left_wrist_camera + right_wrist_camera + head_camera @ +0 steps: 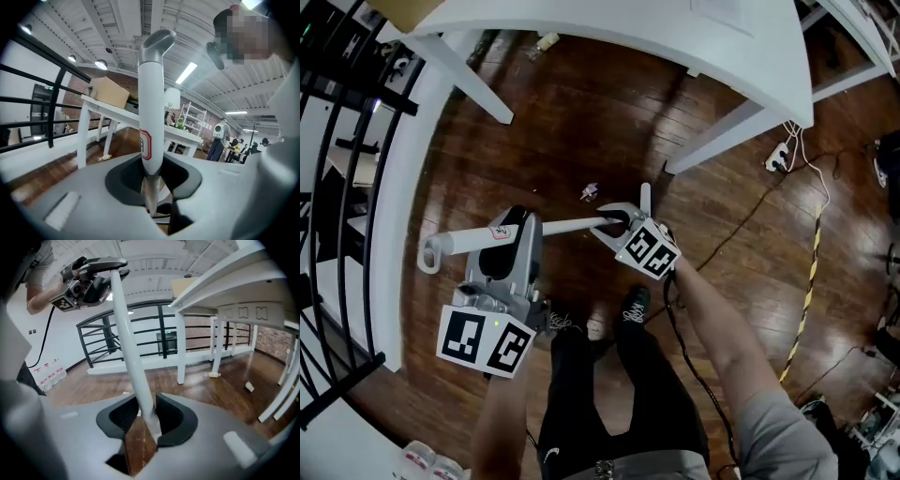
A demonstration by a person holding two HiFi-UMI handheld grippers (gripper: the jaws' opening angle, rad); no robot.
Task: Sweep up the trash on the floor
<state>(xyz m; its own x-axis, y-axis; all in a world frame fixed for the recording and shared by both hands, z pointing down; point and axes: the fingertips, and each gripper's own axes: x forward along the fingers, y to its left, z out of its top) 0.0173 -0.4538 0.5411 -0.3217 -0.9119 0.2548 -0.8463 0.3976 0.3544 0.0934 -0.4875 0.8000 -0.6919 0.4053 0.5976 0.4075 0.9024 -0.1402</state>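
Head view: a person stands on the dark wood floor [581, 122] just clear of the white table [741, 37], both grippers on one broom handle [567, 226].
Broom handle: white, lying almost level across the person's front, below the table's near edge; its hooked end points away from the table toward the black railing [337, 187]. The sweeping end cannot be made out.
Left gripper [511, 232]: jaws closed narrowly on the handle near its hooked end, the grip farther from the table. The left gripper view shows the pads pressing the pole on both sides.
Right gripper [614, 222]: jaws set somewhat wider, also clamped on the handle, lower down the pole and nearer the table's slanted leg (the right gripper view shows the pole seated between the dark pads).
Trash scrap [589, 192]: small and pale, on the floor between the right gripper and the table's edge, not touched by the handle.
Bottle [546, 41]: lying on the floor under the table, well apart from the scrap.
Power strip [777, 157]: white, on the floor beside the table's outer leg.
Cardboard box [108, 92]: on top of the table, seen in the left gripper view.
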